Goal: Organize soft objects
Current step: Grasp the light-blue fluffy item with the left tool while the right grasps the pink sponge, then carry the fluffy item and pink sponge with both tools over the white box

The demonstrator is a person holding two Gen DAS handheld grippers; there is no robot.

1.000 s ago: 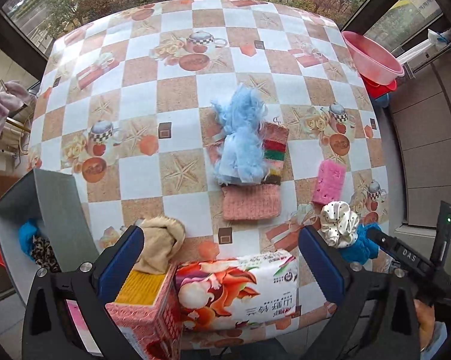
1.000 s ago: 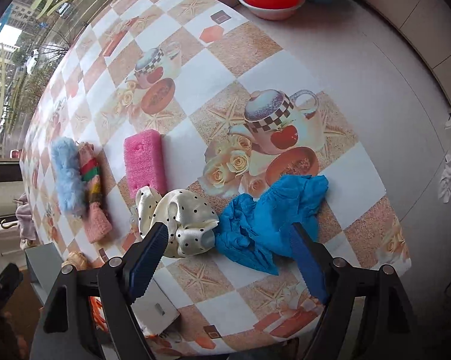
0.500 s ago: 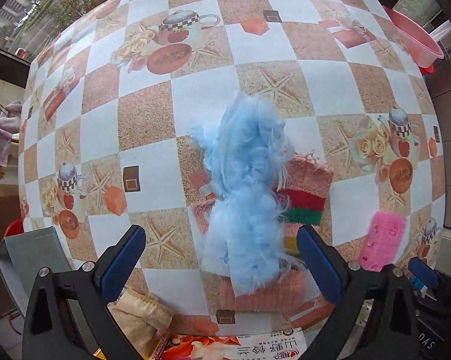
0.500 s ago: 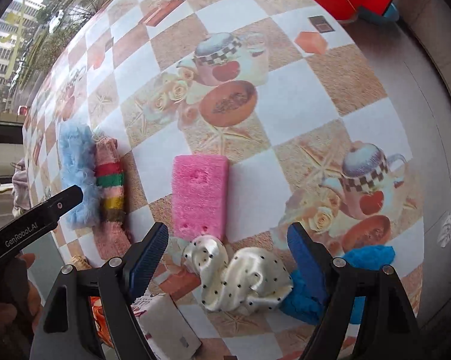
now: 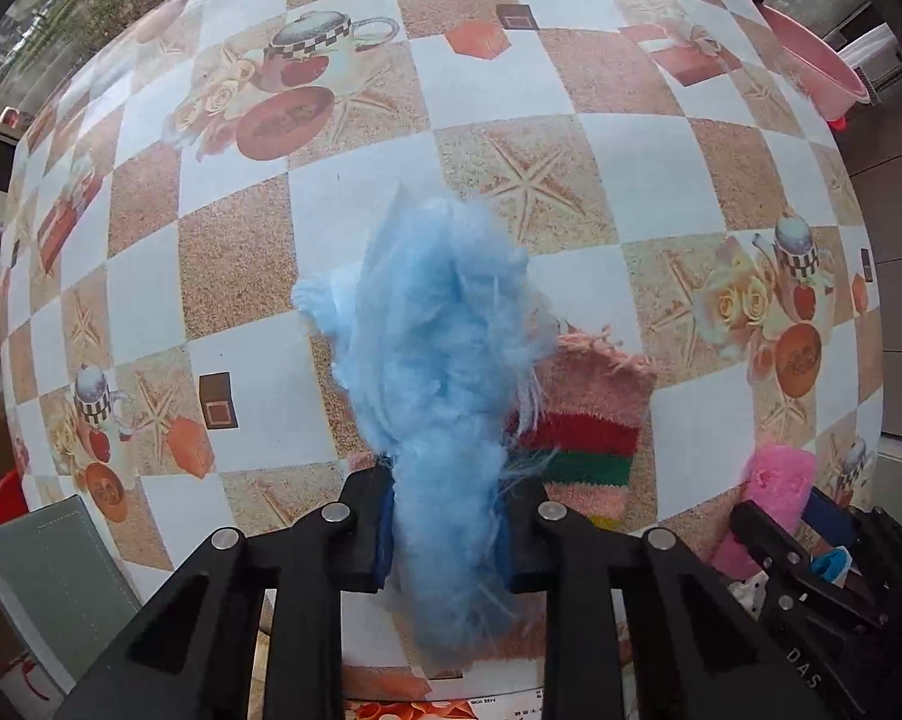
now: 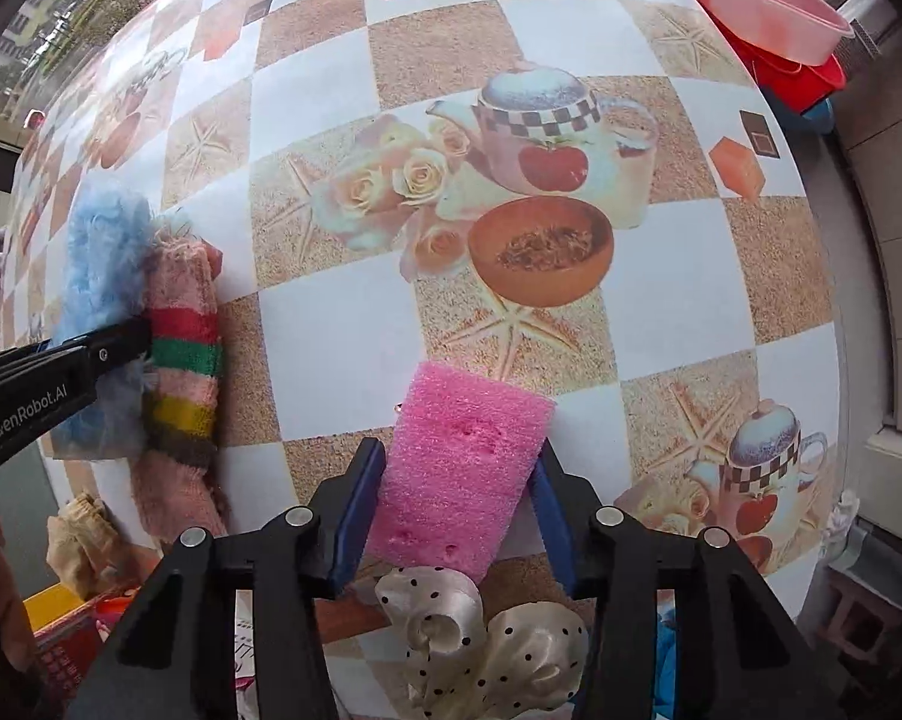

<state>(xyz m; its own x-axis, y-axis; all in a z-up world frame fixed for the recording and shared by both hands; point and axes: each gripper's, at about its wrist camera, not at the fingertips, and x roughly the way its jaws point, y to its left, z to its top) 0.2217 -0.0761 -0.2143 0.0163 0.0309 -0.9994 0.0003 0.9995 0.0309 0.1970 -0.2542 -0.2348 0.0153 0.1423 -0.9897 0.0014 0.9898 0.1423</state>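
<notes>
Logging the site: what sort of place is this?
Probably a home's glazed balcony or sunroom: a table under a teapot-print oilcloth, stacked plastic basins by the wall, trees and buildings outside the window.

one blue fluffy cloth [image 5: 444,372], one striped towel [image 5: 589,420], one pink sponge [image 6: 457,468], one dotted scrunchie [image 6: 487,642]

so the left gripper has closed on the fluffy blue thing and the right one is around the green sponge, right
Not quite: the sponge is pink, not green. The right wrist view shows the right gripper with its fingers on either side of the pink sponge, next to the polka-dot scrunchie. The rest holds: the left gripper is closed on the fluffy blue thing.
</notes>
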